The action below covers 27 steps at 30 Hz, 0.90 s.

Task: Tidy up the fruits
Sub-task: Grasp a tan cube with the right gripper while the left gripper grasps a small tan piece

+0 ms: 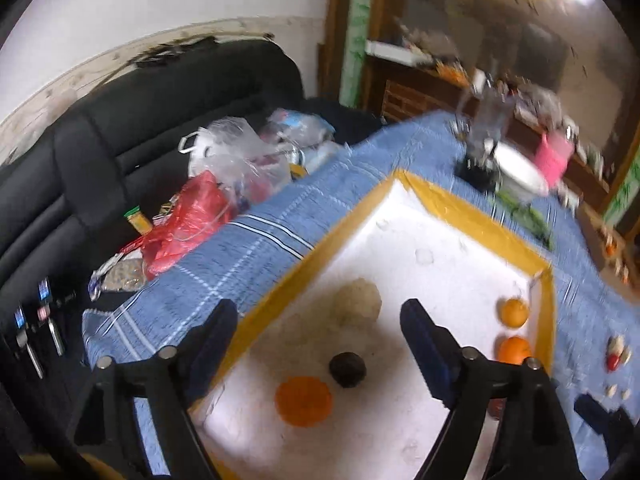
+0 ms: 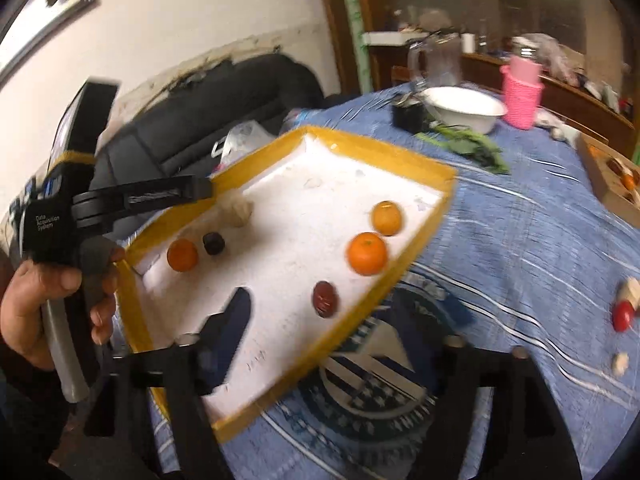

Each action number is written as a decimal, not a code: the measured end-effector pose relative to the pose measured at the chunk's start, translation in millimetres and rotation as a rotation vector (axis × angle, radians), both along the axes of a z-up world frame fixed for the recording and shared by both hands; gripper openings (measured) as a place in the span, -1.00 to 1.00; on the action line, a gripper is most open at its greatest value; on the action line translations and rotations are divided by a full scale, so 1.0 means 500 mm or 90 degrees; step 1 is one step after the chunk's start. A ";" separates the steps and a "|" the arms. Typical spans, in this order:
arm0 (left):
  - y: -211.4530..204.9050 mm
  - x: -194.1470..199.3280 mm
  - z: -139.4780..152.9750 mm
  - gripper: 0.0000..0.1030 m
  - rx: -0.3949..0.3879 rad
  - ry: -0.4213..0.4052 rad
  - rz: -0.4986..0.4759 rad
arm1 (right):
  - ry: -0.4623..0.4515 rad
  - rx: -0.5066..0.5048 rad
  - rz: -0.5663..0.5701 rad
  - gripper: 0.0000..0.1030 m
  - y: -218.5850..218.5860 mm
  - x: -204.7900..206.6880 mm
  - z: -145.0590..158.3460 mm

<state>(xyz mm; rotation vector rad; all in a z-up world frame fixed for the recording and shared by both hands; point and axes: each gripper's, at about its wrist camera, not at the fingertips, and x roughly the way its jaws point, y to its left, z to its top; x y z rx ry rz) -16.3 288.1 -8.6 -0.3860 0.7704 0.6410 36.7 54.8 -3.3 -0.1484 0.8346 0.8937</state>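
1. Left gripper [image 1: 320, 344]: jaws apart, empty, hovering over the white tray [image 1: 420, 224].
2. Orange [image 1: 303, 401] and dark fruit [image 1: 347, 369] lie just ahead, between the jaws; both round, no long axis. Left hand nearer.
3. Right gripper [image 2: 344, 340]: jaws apart, empty, at the tray's near edge.
4. Only the right view shows the red fruit [image 2: 325, 298] clearly.

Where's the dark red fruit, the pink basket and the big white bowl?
dark red fruit [image 2: 325, 299]: right wrist view, middle of its skin.
pink basket [image 2: 520, 102]: right wrist view, woven side.
white bowl [image 2: 476, 117]: right wrist view, outer wall.
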 end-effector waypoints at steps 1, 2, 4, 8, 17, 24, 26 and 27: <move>-0.005 -0.007 0.006 0.69 -0.004 -0.015 0.005 | 0.001 0.011 -0.015 0.49 -0.024 0.001 0.006; -0.014 -0.015 0.015 0.70 -0.009 -0.032 0.008 | 0.002 0.017 -0.026 0.52 -0.039 0.002 0.008; -0.039 -0.016 0.026 0.75 -0.013 -0.055 -0.001 | 0.004 0.029 -0.074 0.54 -0.100 0.008 0.011; -0.131 0.008 0.036 0.75 0.007 -0.061 -0.083 | 0.008 0.038 -0.164 0.55 -0.228 0.021 0.002; -0.382 0.100 -0.003 0.76 0.050 -0.007 -0.300 | 0.029 0.011 -0.380 0.55 -0.514 0.062 -0.053; -0.549 0.147 -0.030 0.76 0.074 0.023 -0.421 | 0.038 -0.027 -0.453 0.56 -0.615 0.136 -0.076; -0.585 0.159 -0.037 0.76 0.076 0.029 -0.447 | 0.034 -0.046 -0.444 0.52 -0.613 0.164 -0.082; -0.600 0.165 -0.041 0.76 0.077 0.034 -0.457 | 0.032 -0.055 -0.441 0.49 -0.610 0.178 -0.085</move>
